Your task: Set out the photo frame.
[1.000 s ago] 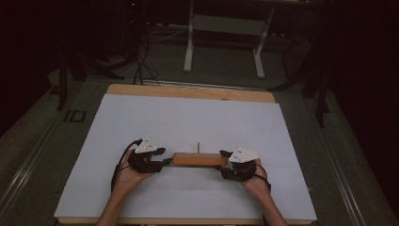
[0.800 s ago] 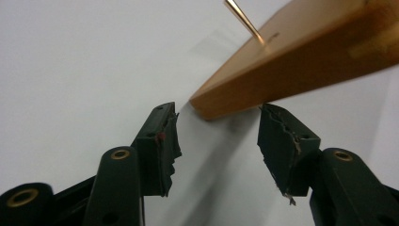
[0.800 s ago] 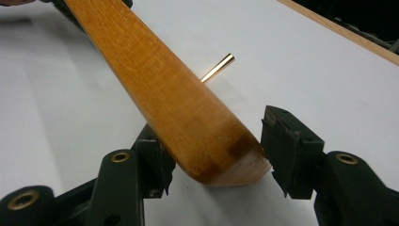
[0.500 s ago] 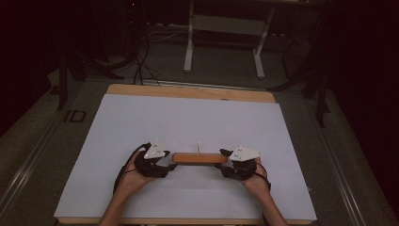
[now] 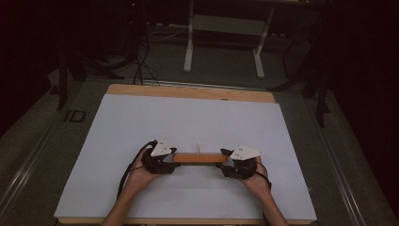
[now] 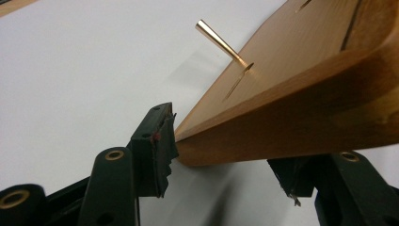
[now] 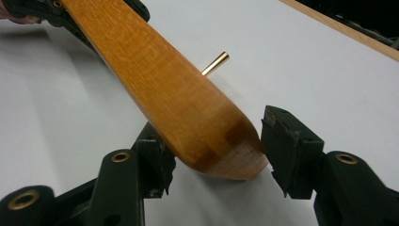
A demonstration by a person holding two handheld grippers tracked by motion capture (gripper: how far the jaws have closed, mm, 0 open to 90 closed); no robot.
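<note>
Left tongs (image 6: 221,155) have just been opening, wooden board (image 5: 201,158) end between loose pads; right tongs (image 7: 214,155) clamp its other end

The desk (image 5: 141,89) has a wooden edge and is covered by a white sheet (image 5: 188,122). On the sheet lies a wooden board (image 5: 201,158) with a thin peg (image 5: 198,147) standing up.

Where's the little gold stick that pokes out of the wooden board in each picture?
High view: the thin brass pin stands just behind the long orange-brown wooden board, mid-table.
Left gripper view: upper middle, slanting out of the board's top face.
Right gripper view: upper middle, peeking from behind the board.
Shared landmark: the board itself.
</note>
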